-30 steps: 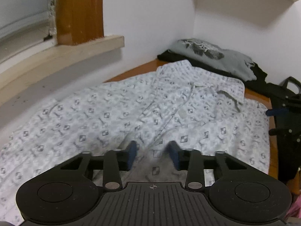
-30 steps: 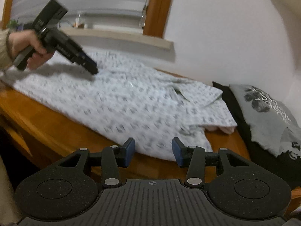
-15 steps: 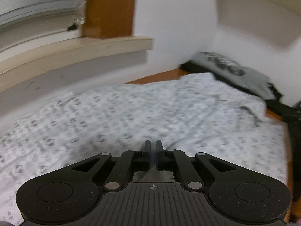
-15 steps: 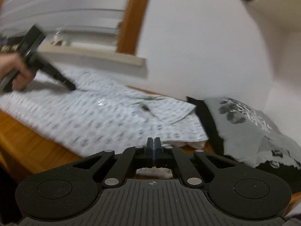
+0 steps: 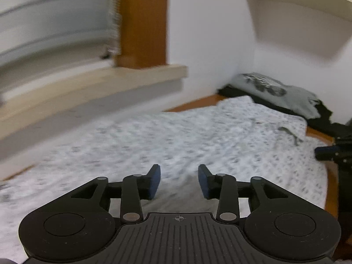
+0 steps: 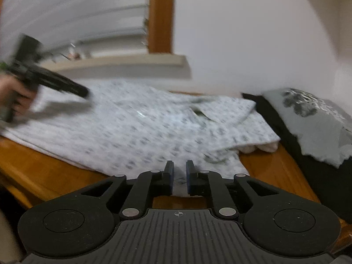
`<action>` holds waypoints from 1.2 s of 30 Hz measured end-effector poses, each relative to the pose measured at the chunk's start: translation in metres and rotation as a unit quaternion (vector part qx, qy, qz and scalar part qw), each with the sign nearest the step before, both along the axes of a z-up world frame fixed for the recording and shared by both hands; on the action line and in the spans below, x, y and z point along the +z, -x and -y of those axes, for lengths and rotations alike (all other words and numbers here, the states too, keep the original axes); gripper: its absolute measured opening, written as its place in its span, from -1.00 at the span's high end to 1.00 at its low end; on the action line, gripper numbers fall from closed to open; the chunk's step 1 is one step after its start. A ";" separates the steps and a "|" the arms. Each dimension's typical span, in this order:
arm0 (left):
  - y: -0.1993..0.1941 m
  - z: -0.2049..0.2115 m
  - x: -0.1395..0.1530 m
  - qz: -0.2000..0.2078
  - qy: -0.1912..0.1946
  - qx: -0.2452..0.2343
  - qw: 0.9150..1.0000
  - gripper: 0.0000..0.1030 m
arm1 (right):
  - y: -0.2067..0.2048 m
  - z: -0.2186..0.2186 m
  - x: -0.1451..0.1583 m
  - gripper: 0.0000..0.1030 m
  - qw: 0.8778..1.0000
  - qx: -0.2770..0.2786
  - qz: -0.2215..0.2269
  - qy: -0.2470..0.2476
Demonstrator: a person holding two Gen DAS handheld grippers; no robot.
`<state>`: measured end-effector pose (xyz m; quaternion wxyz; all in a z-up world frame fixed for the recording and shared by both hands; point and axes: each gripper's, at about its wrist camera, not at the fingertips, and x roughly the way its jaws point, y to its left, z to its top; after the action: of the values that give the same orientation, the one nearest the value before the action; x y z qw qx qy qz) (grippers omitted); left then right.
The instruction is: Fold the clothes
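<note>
Patterned shirt (image 5: 198,136) lies spread flat on the wooden surface (image 6: 44,171), its collar (image 6: 202,112) toward the 1 o'clock side in the right wrist view. Beyond it, at 3 o'clock, a grey printed garment (image 6: 312,118) rests on a black one (image 6: 286,136). A window sill (image 5: 92,83) runs along the wall behind the shirt.

Left tool (image 5: 179,181): jaws about half apart and opening, poised over the shirt's near part; nothing is pinched between the blue pads (image 5: 155,182). In the right wrist view this tool appears blurred at 9 o'clock, gripped by a hand (image 6: 13,96), its tip above the cloth.

Right tool (image 6: 180,179): jaws nearly closed and opening, a narrow gap between the pads. The shirt's near edge lies just under the gap; whether cloth is caught there cannot be told.
</note>
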<state>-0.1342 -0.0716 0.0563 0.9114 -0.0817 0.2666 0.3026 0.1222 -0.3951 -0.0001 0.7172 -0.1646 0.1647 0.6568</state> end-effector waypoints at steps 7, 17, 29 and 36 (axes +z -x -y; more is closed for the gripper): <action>0.085 -0.013 0.008 0.001 0.002 0.080 0.997 -0.25 | 0.007 -0.011 0.003 0.43 0.999 -0.009 -0.041 -0.031; 0.150 -0.005 0.004 -0.032 -0.004 0.126 0.991 -0.23 | 0.047 -0.061 -0.008 0.36 1.000 0.009 -0.019 -0.016; 0.253 0.025 0.013 -0.018 0.016 0.218 0.976 0.02 | 0.044 -0.055 -0.016 0.34 0.999 0.012 -0.017 -0.038; 0.238 0.057 0.012 -0.008 0.027 0.186 0.982 0.03 | 0.047 -0.053 -0.019 0.33 0.999 0.010 -0.016 -0.049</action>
<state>-0.3723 -0.1285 0.0679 0.8345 -0.1522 0.2623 0.4600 0.0751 -0.3426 -0.0194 0.7152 -0.1205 0.1420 0.6737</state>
